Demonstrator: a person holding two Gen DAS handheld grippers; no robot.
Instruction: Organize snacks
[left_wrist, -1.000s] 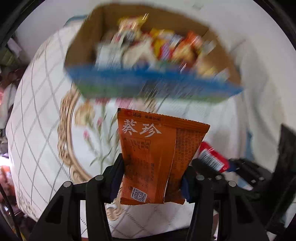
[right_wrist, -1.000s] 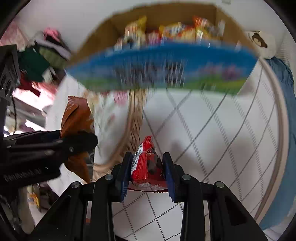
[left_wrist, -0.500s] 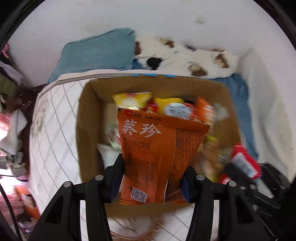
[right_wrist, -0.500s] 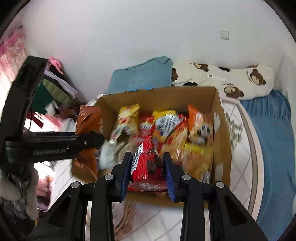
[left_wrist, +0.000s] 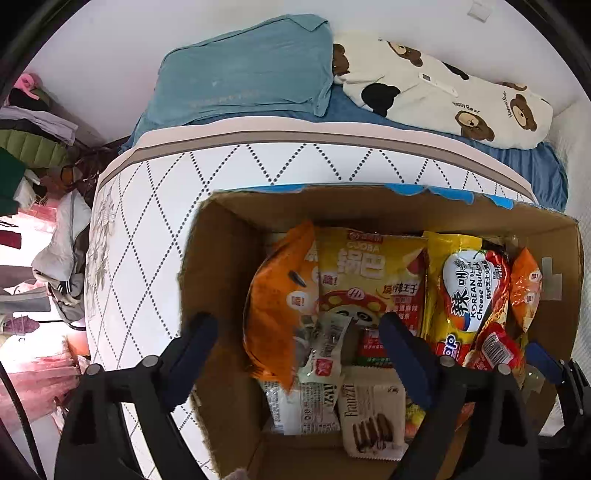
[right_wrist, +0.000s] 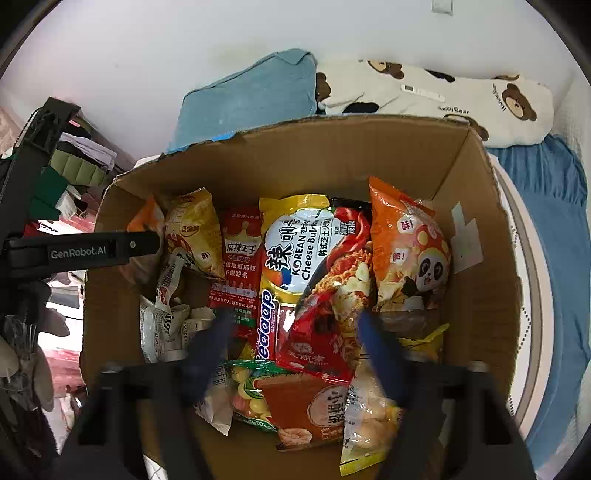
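An open cardboard box (left_wrist: 207, 251) (right_wrist: 332, 155) full of snack packets stands on the mattress. My left gripper (left_wrist: 299, 334) hangs over its left half, jaws opening wide. An orange packet (left_wrist: 277, 306) lies loose below and between the fingers, and neither pad presses on it. My right gripper (right_wrist: 295, 332) is over the middle of the box, its jaws also opening and its fingers blurred. A small red packet (right_wrist: 317, 328) (left_wrist: 495, 347) sits free between them on the noodle bag (right_wrist: 295, 258). One left finger (right_wrist: 140, 242) reaches in from the left.
The box stands on a white quilted mattress (left_wrist: 147, 229). Behind it lie a blue pillow (left_wrist: 243, 70) and a bear-print pillow (left_wrist: 443, 96). Piled clothes (left_wrist: 33, 147) fill the floor to the left. A white wall (right_wrist: 184, 44) is at the back.
Both grippers moved forward from in front of the box to above it. Both jaws spread apart, letting go of the orange packet and the red packet, which now rest in the box.
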